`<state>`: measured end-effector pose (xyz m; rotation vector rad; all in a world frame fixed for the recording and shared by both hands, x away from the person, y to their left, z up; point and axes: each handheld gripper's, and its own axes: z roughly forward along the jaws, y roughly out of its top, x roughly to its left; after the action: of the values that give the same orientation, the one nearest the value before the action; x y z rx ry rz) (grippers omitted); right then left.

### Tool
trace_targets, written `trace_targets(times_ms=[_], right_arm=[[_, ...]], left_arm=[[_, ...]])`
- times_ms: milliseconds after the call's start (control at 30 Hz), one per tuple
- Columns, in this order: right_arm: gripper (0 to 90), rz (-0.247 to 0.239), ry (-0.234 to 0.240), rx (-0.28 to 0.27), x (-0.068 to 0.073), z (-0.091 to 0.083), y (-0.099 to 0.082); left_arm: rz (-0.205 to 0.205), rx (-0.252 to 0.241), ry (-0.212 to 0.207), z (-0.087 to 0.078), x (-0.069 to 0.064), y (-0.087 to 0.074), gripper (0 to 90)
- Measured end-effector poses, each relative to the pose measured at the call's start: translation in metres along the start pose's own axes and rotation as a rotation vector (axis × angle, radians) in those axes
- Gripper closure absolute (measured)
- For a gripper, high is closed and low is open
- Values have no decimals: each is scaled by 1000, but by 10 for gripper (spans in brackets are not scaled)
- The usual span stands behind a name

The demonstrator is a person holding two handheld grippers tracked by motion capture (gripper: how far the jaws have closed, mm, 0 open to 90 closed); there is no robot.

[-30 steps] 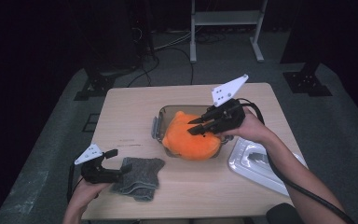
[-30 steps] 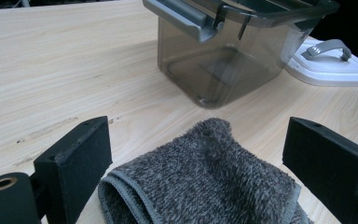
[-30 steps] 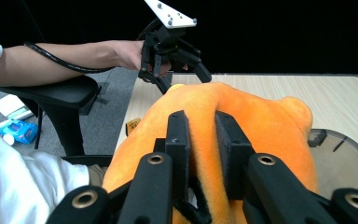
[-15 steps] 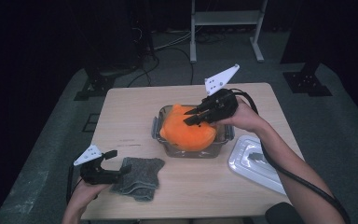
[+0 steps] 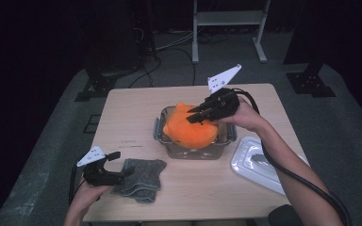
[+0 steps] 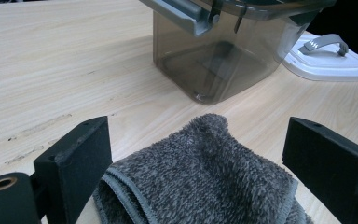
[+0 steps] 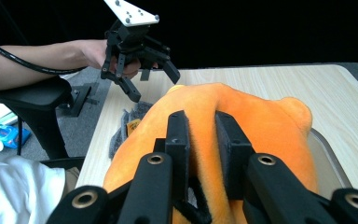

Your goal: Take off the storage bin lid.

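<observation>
Halfway, we judge: our right gripper (image 5: 199, 114) pinches the orange plush toy (image 5: 191, 132) as it sits partly inside the clear container (image 5: 226, 136), unsettled, while our left gripper (image 5: 118, 165) waits open around the grey towel (image 5: 141, 179), lid (image 5: 257, 162) off.

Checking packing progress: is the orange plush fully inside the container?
No. The orange plush bulges above the container rim, pinched by the right tongs.
</observation>
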<state>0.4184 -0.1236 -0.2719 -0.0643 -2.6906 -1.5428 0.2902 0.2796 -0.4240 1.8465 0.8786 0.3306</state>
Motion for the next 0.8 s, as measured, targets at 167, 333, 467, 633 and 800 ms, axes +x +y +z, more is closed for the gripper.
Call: trace_targets(times_ms=[167,333,467,633,800], right_arm=[[763,5,-8,2,-1,-1,-3],[763,11,-6,0,-1,-3,-5],[762,14,-6,3,-3,-1,-5],[762,12,0,7,-4,1,-6],[762,19,-5,9,-6,-1,-6]], left_arm=[[13,-7,-4,0,-2,3,71],[11,7,-10,3,-3,0,71],[16,8,-6,2,-4,1,71],[16,16,-16,5,-4,1,71],[15,20,-23,7,-6,1,71]])
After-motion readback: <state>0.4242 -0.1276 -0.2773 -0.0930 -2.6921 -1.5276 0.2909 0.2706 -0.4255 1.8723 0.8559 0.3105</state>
